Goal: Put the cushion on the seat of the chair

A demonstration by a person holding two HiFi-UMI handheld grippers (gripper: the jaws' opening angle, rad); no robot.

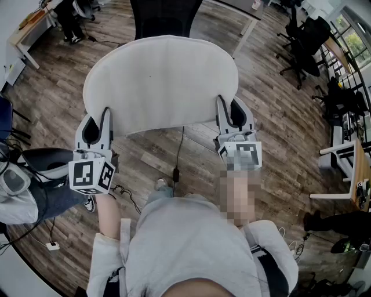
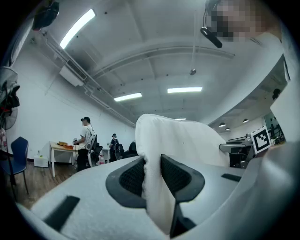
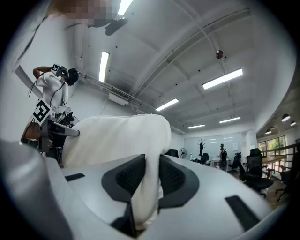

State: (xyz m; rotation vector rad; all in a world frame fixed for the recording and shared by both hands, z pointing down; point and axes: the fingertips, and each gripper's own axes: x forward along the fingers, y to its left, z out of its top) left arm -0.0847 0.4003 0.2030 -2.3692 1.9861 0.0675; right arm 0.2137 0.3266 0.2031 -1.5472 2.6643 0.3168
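Note:
A white rounded cushion [image 1: 159, 84] is held flat in the air in front of the person, above the wooden floor. My left gripper [image 1: 104, 125] is shut on its near left edge, and my right gripper [image 1: 225, 119] is shut on its near right edge. In the left gripper view the white cushion [image 2: 178, 140] is pinched between the dark pads [image 2: 133, 178]. In the right gripper view the cushion [image 3: 117, 136] is squeezed the same way between the pads [image 3: 173, 178]. A dark chair [image 1: 165, 17] stands just beyond the cushion; its seat is hidden.
Black office chairs [image 1: 304, 40] stand at the right, with desks [image 1: 348, 168] along the right edge. A table [image 1: 29, 26] with a person beside it is at the far left. Cables [image 1: 177, 168] lie on the floor near the person's feet.

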